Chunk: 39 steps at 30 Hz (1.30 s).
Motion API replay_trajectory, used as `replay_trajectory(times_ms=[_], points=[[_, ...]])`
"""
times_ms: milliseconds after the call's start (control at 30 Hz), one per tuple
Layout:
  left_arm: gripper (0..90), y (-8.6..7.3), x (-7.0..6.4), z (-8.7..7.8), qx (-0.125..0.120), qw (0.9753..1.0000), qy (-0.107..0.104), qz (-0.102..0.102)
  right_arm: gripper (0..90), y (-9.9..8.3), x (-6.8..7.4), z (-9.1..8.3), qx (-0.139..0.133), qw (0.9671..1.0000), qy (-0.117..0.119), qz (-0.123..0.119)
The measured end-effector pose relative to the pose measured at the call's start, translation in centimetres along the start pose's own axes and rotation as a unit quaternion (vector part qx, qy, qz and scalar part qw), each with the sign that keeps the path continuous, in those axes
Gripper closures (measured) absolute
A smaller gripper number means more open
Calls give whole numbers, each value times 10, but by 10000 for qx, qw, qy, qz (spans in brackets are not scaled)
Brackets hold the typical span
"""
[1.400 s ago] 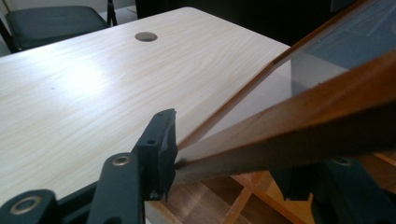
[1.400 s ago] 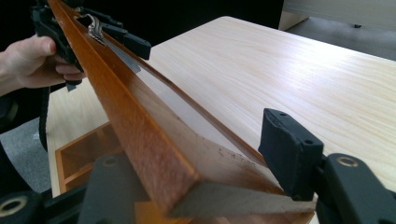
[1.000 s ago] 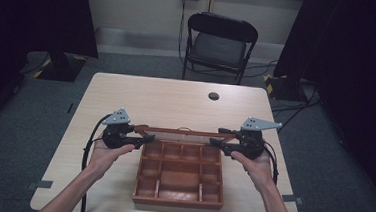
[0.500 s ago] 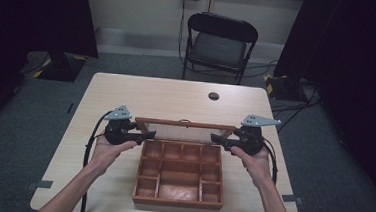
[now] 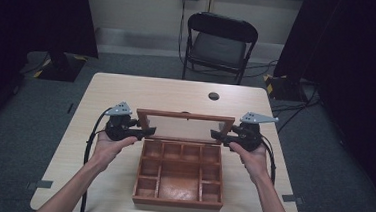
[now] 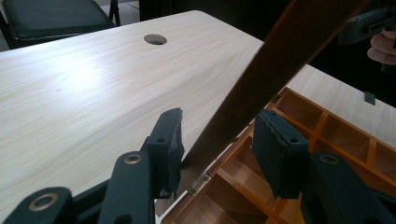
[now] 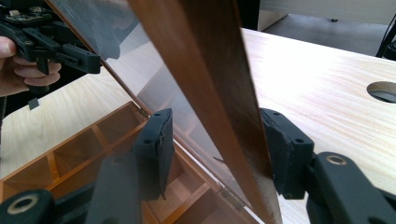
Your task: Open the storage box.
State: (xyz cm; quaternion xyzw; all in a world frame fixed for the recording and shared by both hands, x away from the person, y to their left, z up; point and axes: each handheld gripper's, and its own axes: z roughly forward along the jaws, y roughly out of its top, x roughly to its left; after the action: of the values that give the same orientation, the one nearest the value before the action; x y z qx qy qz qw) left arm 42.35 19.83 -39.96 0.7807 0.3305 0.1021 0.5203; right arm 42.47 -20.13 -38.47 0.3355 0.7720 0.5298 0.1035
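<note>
Two grippers bracket the raised lid (image 5: 185, 122) of a wooden compartment box (image 5: 180, 171), which sits on the worktop (image 5: 142, 90) close to its near edge, about midway between the left and right edges. The left gripper (image 5: 144, 130) stands at the lid's left end and the right gripper (image 5: 217, 134) at its right end; each is equally near, so neither hand has the advantage. The lid's long axis runs parallel to the worktop's near edge, from one gripper to the other, and it is hinged along the box's far rim.

In the left gripper view, the fingers (image 6: 169, 140) stand apart, with the lid's dark side rail passing up between them; one finger lies just beside the rail, but contact cannot be confirmed. In the right gripper view, the fingers (image 7: 285, 144) are likewise spread, the rail (image 7: 210, 93) running between them, close against the right-hand one and clear of the other. Neither pair appears clamped.

The lid is a reddish-brown wooden frame around a clear pane, tilted steeply upward. The box below is the same wood, divided into small cells around a larger central one, and all look empty. Judged from this pose, the coming move turns on swinging the lid about its far hinge line, both ends together.
</note>
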Motion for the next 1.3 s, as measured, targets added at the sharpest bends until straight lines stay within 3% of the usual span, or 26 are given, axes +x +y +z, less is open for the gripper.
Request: replay_trajectory(times_ms=[500, 800, 1033, 1300], points=[[561, -2, 12, 8, -55, 9998, 100, -160, 503, -5, -16, 14, 23, 9998, -71, 184], [574, -4, 17, 12, -101, 9995, 113, -265, 515, -8, -21, 20, 29, 9997, -174, 142], [597, -14, 25, 20, 170, 9995, 107, -224, 506, -10, -25, 24, 70, 9996, -194, 174], [621, -17, 29, 23, 148, 9994, 167, -250, 499, -15, -29, 27, 115, 9993, -266, 231]])
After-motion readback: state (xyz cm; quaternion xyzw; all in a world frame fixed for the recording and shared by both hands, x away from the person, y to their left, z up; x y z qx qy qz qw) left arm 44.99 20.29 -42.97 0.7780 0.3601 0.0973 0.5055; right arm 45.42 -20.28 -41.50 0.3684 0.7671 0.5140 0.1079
